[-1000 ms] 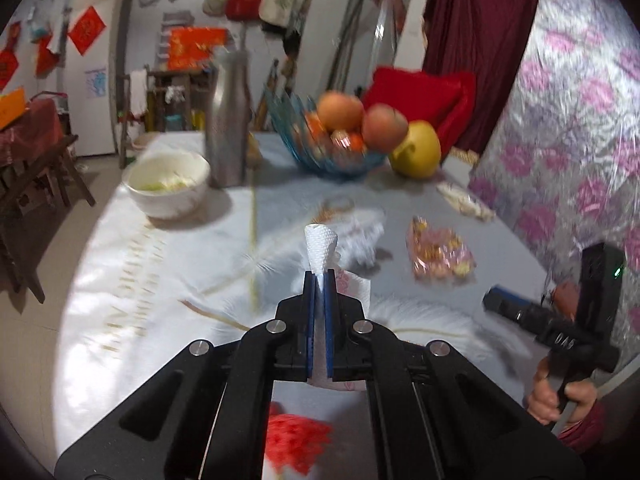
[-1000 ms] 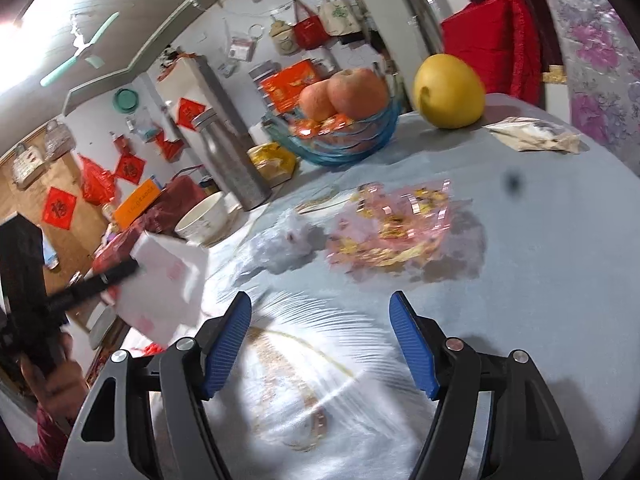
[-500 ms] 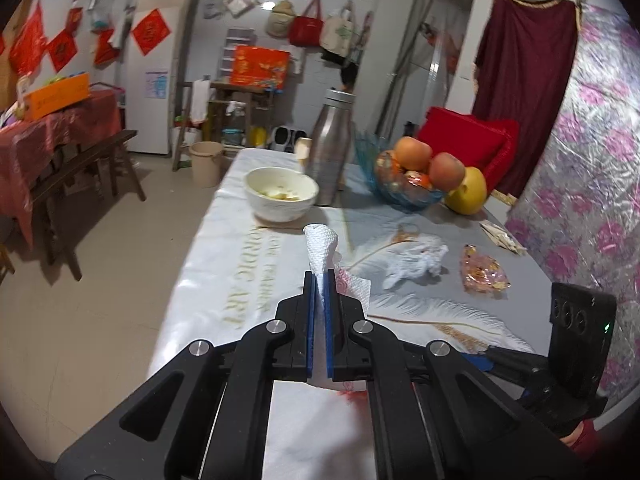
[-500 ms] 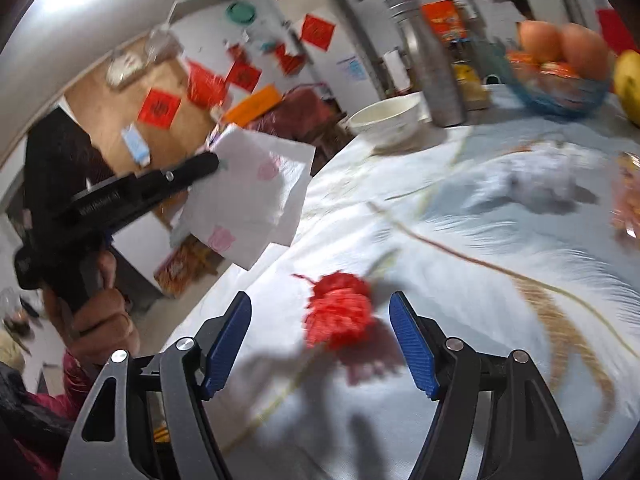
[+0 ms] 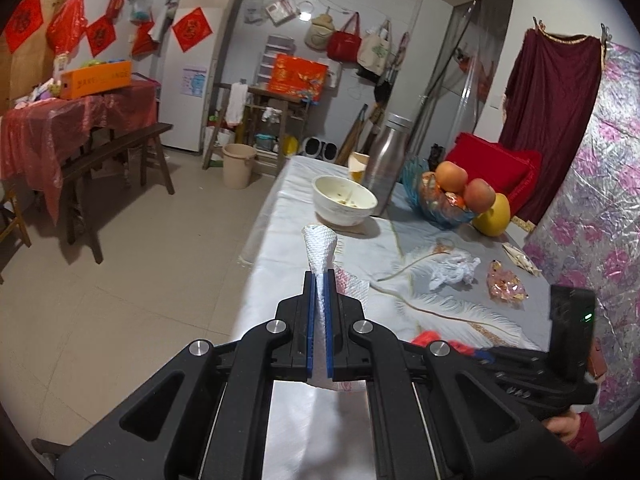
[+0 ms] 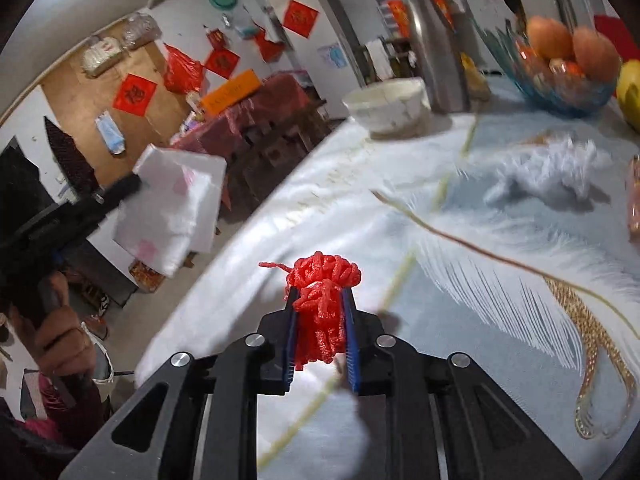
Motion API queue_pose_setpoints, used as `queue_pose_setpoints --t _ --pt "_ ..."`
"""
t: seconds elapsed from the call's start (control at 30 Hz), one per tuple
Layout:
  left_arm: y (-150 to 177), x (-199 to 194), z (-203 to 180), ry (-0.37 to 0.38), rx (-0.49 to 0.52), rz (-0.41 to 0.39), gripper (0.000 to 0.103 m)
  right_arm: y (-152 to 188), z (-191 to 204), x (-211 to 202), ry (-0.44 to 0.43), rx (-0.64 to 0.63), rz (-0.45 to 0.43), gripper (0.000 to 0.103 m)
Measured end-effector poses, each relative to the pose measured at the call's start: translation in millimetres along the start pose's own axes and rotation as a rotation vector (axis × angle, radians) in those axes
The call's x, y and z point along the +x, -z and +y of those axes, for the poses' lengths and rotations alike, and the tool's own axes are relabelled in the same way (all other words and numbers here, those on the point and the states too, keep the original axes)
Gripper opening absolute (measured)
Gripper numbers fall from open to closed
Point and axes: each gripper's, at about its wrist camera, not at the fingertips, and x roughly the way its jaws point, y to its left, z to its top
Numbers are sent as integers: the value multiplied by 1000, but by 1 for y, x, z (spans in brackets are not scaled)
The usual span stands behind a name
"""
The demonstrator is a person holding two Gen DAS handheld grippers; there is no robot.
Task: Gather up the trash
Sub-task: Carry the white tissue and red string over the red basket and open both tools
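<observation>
Left claw (image 5: pixel 319 312) grips the white embossed paper napkin (image 5: pixel 320 246). Right claw (image 6: pixel 320 336) clamps the red foam net wad (image 6: pixel 322 280) near the counter (image 6: pixel 500 288) edge. Next: lift and bin both.

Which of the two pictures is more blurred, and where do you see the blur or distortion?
Right wrist view: the more blurred; the crumpled white tissue and fruit bowl are smeared, while the red net in the right tool is sharp. Left wrist view: mostly sharp, the white bowl crisp; fisheye bends the walls and darkens the corners.
</observation>
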Motion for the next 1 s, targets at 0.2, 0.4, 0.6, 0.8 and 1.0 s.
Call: queue_pose_setpoints --t 0.2,0.4,0.6,0.8,1.0 --pt "11 -40 26 -83 -12 -26 5 -3 38 -11 -65 -58 -22 20" --pt "41 -86 65 -203 -32 8 5 4 77 -11 -127 -92 -5 20" --pt "88 -118 115 -302 -78 109 5 19 122 -15 -158 -150 13 20" --pt "142 -126 171 -373 -160 215 5 32 165 -15 -164 -216 44 21" --pt "197 -100 213 -365 -230 335 5 44 204 -11 -164 -280 77 21"
